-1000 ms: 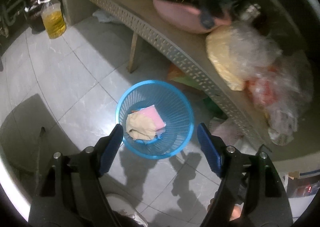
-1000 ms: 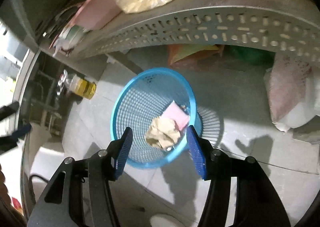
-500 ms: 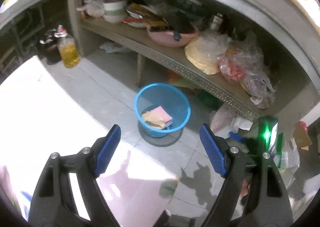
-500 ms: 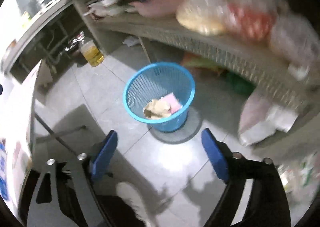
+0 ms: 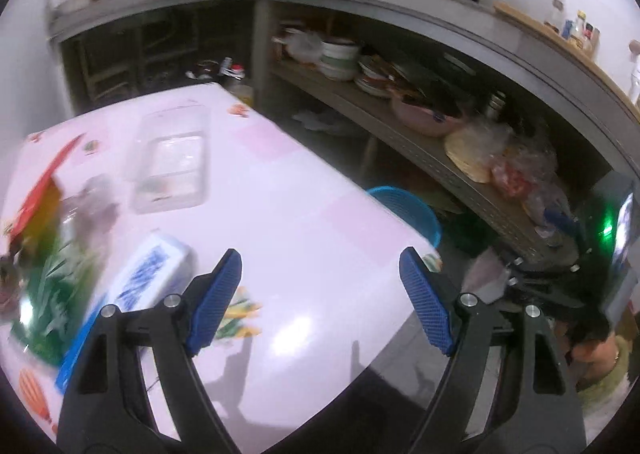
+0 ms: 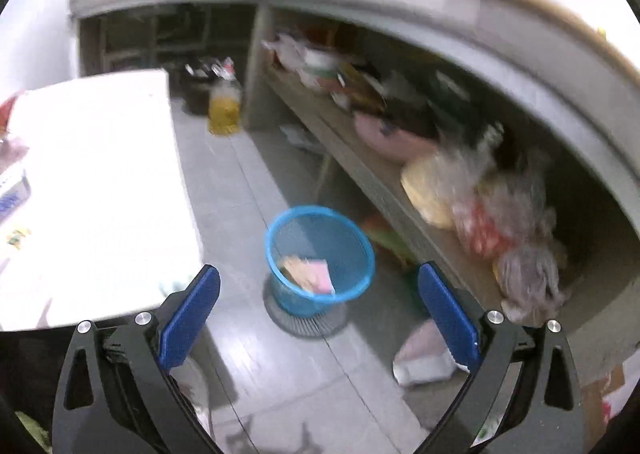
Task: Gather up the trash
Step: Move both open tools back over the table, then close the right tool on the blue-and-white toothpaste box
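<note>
Trash, a tan crumpled piece (image 6: 295,268) and a pink sheet (image 6: 320,277), lies at the bottom of the blue basket (image 6: 320,222), which stands on the tiled floor (image 6: 248,214) between the white worktop (image 6: 96,190) and the low shelf (image 6: 360,170). The right claw (image 6: 319,316) hangs above the basket with its blue pads spread wide and nothing between them. The left claw (image 5: 320,300) is likewise spread wide and empty over the worktop (image 5: 280,214), near a blue-and-white box (image 5: 150,274), with the basket's rim (image 5: 404,202) showing past the worktop's edge.
</note>
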Motion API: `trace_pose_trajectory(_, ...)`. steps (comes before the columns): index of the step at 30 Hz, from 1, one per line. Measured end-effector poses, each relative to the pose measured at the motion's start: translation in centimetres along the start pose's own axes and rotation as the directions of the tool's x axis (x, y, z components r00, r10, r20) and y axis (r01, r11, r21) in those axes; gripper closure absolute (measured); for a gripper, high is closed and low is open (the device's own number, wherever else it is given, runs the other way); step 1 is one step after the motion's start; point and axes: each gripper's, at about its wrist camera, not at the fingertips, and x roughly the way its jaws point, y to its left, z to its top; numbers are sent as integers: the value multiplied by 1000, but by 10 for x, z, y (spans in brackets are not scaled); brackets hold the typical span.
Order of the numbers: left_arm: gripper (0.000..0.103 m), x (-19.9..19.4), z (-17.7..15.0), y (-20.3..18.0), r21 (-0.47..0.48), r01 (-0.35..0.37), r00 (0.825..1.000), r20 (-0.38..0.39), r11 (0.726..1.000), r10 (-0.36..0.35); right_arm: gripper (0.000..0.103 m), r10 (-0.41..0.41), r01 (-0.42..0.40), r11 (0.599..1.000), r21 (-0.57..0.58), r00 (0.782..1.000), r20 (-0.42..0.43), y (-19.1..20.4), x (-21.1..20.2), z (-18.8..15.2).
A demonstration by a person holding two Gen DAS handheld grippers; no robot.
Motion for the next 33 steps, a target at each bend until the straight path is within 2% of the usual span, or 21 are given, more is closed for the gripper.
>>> trace_pose_trajectory(3, 26, -20, -15, 15, -22, -14, 999, 42, 1000, 15, 7, 94, -95, 995, 13, 993, 78, 8, -24, 13)
trace_pose_trajectory(4, 26, -24, -19, 19, -28, -22, 998, 52, 999, 23, 7, 151, -153, 988, 20, 984, 93, 9, -28, 15)
trace_pose_trajectory(6, 26, -36, -29, 28, -45, -45, 996, 75, 998, 48, 7, 283, -288, 957, 35, 954, 99, 15, -30, 18)
trace_pose_trajectory(9, 24, -55, -50, 42, -77, -73, 991, 110, 994, 82, 7, 349, -351, 936, 32, 935, 56, 33, -28, 21)
trace_pose_trajectory(13, 24, -71, -73, 59, -104, -111, 984, 126, 988, 124, 7, 399, -398, 917, -29, 915, 56, 61, -36, 26)
trace_pose_trajectory(16, 24, -83, -86, 73, -128, -137, 978, 140, 982, 154, 7, 450, -448, 893, -51, 891, 58, 81, -42, 35)
trace_pose_trajectory(19, 24, -89, -97, 84, -149, -154, 974, 141, 977, 175, 7, 511, -510, 859, -39, 857, 63, 96, -45, 41)
trace_pose_trajectory(22, 24, -89, -106, 94, -159, -191, 968, 132, 969, 212, 7, 593, -593, 805, -13, 805, 31, 111, -44, 45)
trace_pose_trajectory(24, 24, -89, -113, 101, -174, -204, 965, 131, 963, 228, 7, 655, -655, 755, 21, 755, -19, 123, -40, 50)
trace_pose_trajectory(27, 24, -90, -119, 111, -202, -200, 964, 136, 959, 230, 7, 742, -735, 670, 103, 666, -76, 144, -33, 59)
trace_pose_trajectory(29, 24, -91, -122, 118, -220, -212, 959, 140, 952, 245, 7, 780, -764, 625, 159, 617, -105, 157, -27, 63)
trace_pose_trajectory(32, 24, -92, -126, 134, -256, -220, 952, 154, 941, 265, 7, 809, -773, 588, 240, 561, -175, 184, -12, 67)
trace_pose_trajectory(33, 24, -90, -128, 142, -276, -210, 954, 153, 938, 259, 7, 812, -772, 583, 254, 550, -194, 191, -9, 67)
